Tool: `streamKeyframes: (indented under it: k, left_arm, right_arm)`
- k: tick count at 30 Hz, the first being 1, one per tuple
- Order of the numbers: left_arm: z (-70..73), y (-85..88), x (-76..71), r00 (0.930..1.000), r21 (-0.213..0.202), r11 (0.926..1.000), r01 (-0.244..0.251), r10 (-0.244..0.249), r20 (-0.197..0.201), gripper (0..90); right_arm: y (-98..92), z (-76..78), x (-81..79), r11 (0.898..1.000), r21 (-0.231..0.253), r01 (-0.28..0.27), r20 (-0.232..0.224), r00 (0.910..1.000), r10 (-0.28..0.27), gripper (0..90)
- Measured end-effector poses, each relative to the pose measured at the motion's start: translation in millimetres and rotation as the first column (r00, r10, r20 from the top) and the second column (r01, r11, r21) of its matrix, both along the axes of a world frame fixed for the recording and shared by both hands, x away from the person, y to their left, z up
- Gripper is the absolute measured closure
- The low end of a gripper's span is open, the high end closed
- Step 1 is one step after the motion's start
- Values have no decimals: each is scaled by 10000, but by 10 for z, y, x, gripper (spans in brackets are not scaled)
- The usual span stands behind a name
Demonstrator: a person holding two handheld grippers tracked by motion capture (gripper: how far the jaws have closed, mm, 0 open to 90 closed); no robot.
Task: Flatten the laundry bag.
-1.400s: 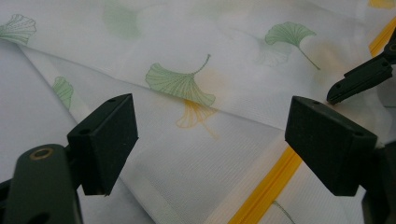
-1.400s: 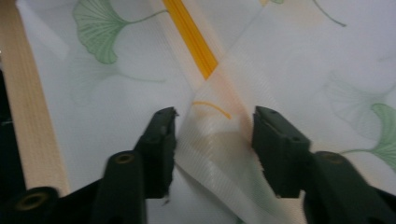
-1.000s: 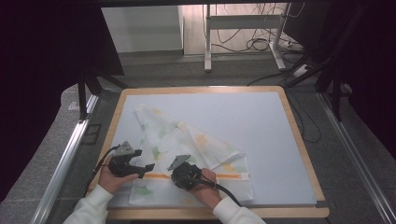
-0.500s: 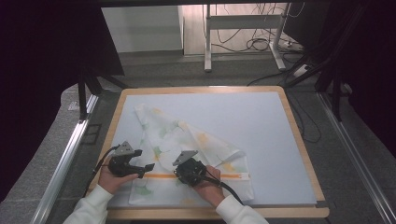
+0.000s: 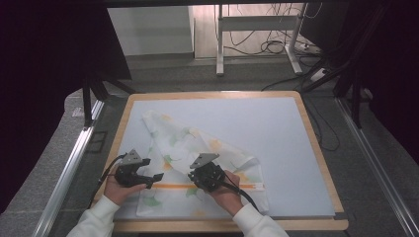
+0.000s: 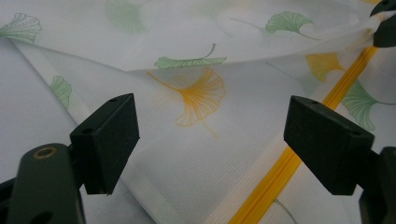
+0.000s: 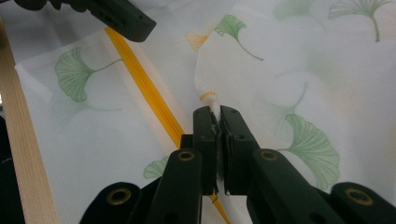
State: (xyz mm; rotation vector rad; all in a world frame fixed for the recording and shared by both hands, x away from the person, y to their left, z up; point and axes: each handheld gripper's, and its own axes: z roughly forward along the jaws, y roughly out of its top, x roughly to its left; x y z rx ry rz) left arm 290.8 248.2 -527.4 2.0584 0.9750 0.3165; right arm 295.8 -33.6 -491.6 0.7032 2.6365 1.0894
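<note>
High view: the leaf-printed cloth (image 5: 197,163) lies on the desk (image 5: 296,143); the left gripper (image 5: 154,177) and right gripper (image 5: 197,174) rest at its near edge.
Left gripper view: fingers (image 6: 109,140) spread wide, cloth beneath and between them, untouched.
Right gripper view: fingers (image 7: 205,135) pinch a raised cloth fold; the orange stripe (image 7: 144,86) runs just beside them.

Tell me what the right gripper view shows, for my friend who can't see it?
The right gripper has its two black jaws shut on a pinched fold of thin white cloth printed with green and yellow ginkgo leaves. An orange stripe runs across the cloth beside them, and the table's wooden edge shows at the left.
</note>
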Motion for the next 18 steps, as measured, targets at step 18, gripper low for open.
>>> streamKeyframes:
  k: [18]
  left_arm:
    - [-3, -3, 1, 10000, 30, 10000, 61, -61, -44, 179]
  right_arm:
    - [-159, 109, 99, 9978, 392, 540, 142, 9984, -546, 849]
